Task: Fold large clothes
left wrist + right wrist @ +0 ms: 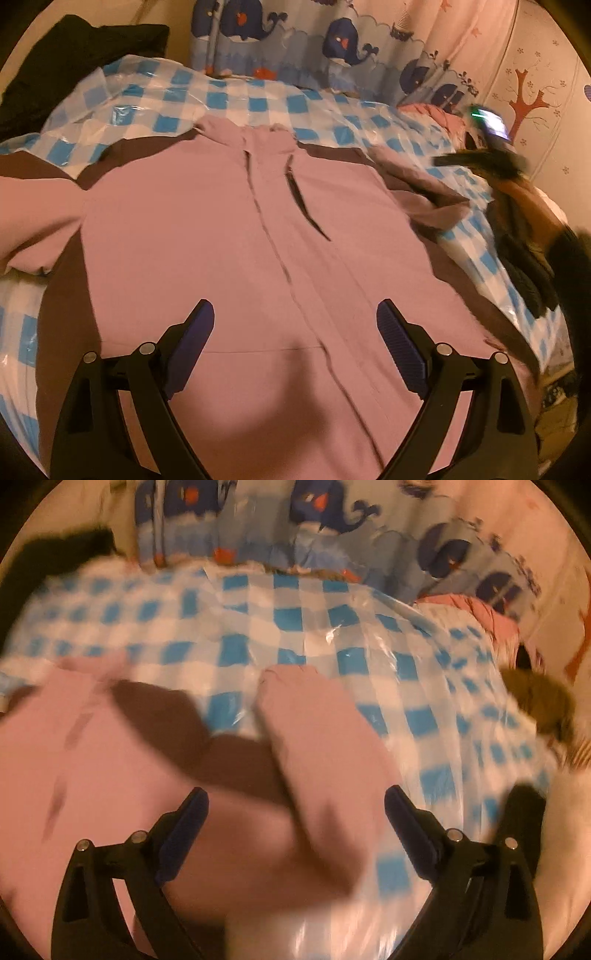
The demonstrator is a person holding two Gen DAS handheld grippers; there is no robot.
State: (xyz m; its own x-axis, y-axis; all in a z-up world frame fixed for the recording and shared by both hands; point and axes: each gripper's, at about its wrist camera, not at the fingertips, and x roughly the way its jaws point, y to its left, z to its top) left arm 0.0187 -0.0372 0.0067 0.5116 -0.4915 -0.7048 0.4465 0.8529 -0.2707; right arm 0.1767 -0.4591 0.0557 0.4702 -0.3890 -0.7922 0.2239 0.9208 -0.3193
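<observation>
pink hoodie [236, 236] spread flat, front up, on the checked blue-and-white cover [236, 96].
left gripper [295, 332] hangs wide open above its hem, holding nothing; right gripper [295, 808] gapes empty over the sleeve [314, 746].

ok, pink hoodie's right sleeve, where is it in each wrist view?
Left wrist: the right sleeve lies rumpled at right of centre, beside the hoodie body.
Right wrist: the right sleeve runs up the middle, its cuff toward the top, between the open jaws.
Shared landmark: the whale curtain along the top of both.
</observation>
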